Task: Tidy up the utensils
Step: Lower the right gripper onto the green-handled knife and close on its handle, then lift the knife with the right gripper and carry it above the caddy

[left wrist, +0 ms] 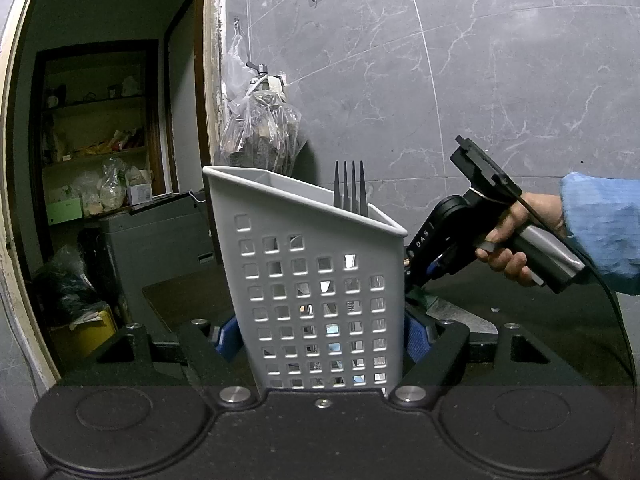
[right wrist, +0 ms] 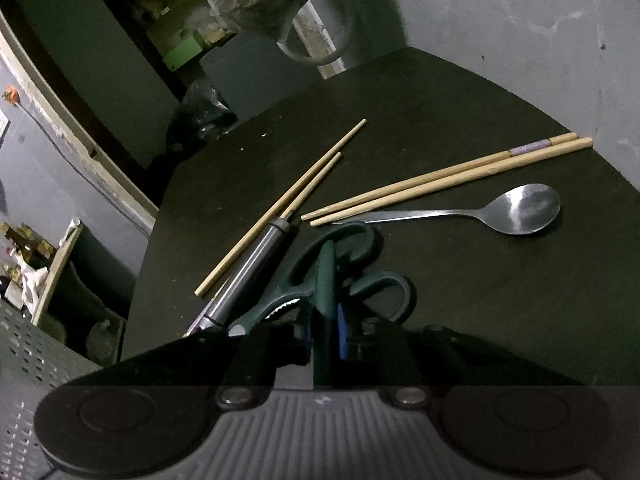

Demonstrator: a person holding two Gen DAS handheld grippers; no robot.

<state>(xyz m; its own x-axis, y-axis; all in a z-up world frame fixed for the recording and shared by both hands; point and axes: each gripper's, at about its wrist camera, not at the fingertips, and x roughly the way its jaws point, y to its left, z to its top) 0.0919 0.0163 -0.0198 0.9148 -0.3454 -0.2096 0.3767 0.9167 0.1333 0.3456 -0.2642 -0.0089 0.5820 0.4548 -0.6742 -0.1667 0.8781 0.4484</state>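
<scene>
My left gripper [left wrist: 320,340] is shut on a grey perforated utensil holder [left wrist: 312,292] and holds it upright on the dark table. A fork [left wrist: 351,190] stands in it, tines up. My right gripper [right wrist: 324,336] is shut on the green handle of a knife [right wrist: 325,276], low over the table; the knife's blade [left wrist: 460,316] shows to the right of the holder. Green scissors [right wrist: 340,280], a steel-handled tool [right wrist: 248,276], two pairs of wooden chopsticks [right wrist: 448,178] [right wrist: 288,200] and a steel spoon [right wrist: 520,210] lie on the table.
The dark table [right wrist: 500,300] meets a grey marble wall [left wrist: 480,80] at the back. A plastic bag [left wrist: 256,124] hangs on the wall behind the holder. A doorway with cluttered shelves [left wrist: 96,140] is to the left.
</scene>
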